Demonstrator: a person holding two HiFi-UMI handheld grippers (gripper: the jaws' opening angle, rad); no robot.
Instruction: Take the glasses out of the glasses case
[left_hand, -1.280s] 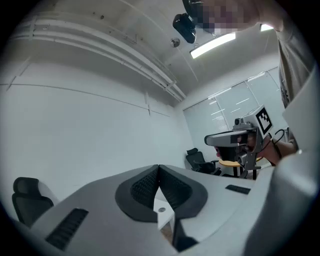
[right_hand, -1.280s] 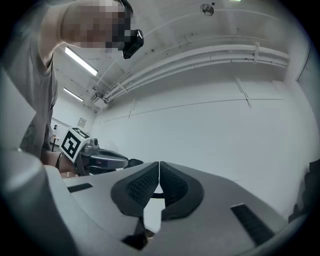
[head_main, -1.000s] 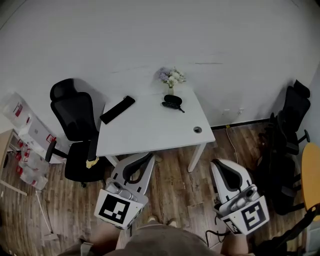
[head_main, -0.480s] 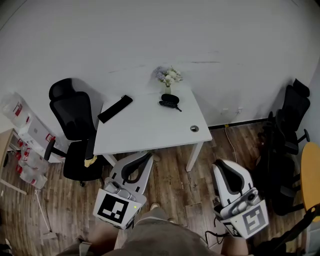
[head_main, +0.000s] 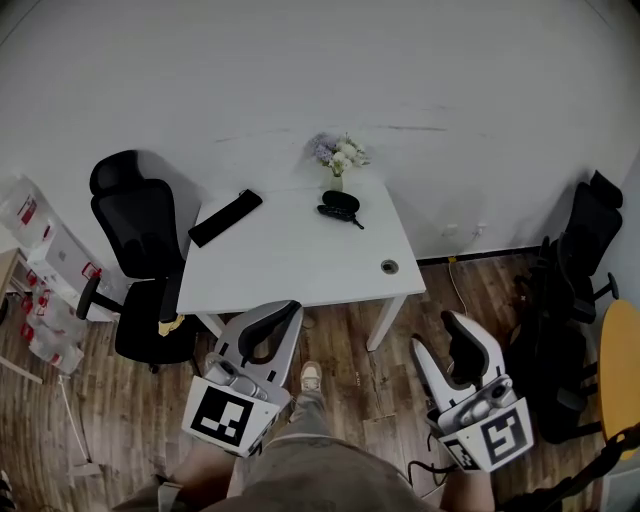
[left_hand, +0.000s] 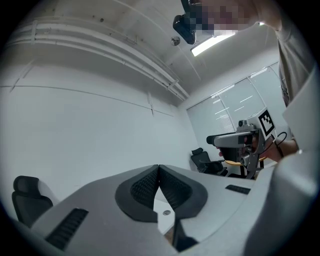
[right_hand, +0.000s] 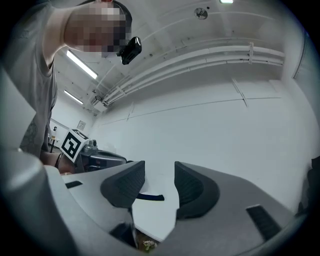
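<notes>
On the white table a small dark rounded case or pair of glasses lies at the far edge, by a vase of flowers. I cannot tell which it is from here. A long flat black case lies at the table's far left, and shows as a dark bar in the right gripper view. Both grippers hang in front of the table, over the floor. My left gripper is shut and empty. My right gripper is opening its jaws, with nothing between them.
A black office chair stands at the table's left, with boxes beyond it. More black chairs and a yellow round top are at the right. A cable grommet is set in the table's near right corner.
The right gripper's jaws have gone from shut to open. Both grippers and the view have shifted a little toward the table. The left gripper stays shut.
</notes>
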